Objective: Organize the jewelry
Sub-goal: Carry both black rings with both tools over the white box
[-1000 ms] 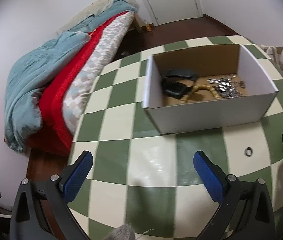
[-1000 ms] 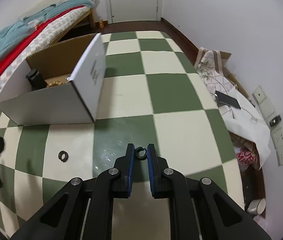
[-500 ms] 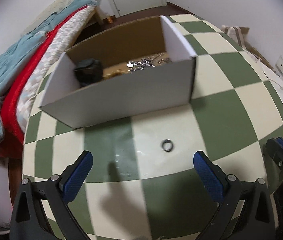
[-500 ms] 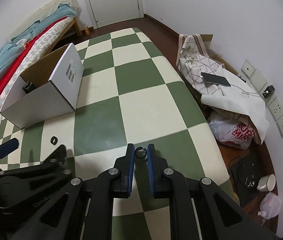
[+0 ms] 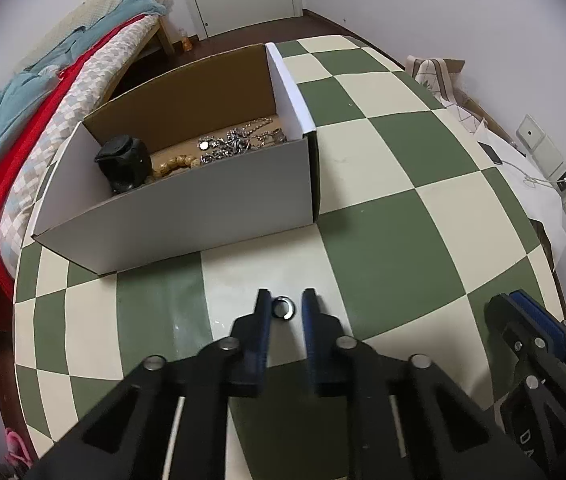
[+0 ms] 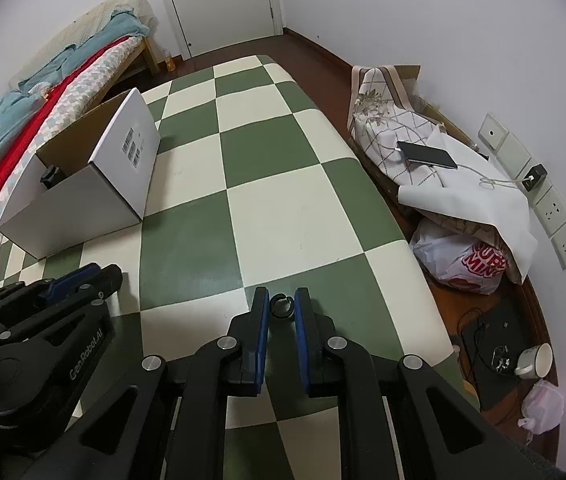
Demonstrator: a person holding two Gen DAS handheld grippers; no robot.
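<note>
A small dark ring point(image 5: 284, 307) lies on the green-and-cream checkered table point(image 5: 383, 248), just in front of a white cardboard box point(image 5: 187, 208). My left gripper point(image 5: 286, 304) has its blue-padded fingers drawn in on this ring. The box holds a black pouch point(image 5: 123, 162), wooden beads point(image 5: 173, 165) and silver chains point(image 5: 239, 140). In the right wrist view, my right gripper point(image 6: 281, 300) is shut on a second dark ring point(image 6: 281, 305), held above the table's right side. The left gripper's body point(image 6: 43, 320) shows beside it, and the box point(image 6: 83, 196) stands further back on the left.
A bed point(image 5: 23, 120) with a teal blanket and red cover runs along the table's left side. Right of the table are a phone point(image 6: 427, 155) on patterned cloth, a plastic bag point(image 6: 467, 260), wall sockets point(image 6: 555, 208) and a cup point(image 6: 535, 360) on the floor.
My left gripper went from wide open to closed in around the ring on the table, moving up to it. My right gripper kept its ring and drifted right, away from the box.
</note>
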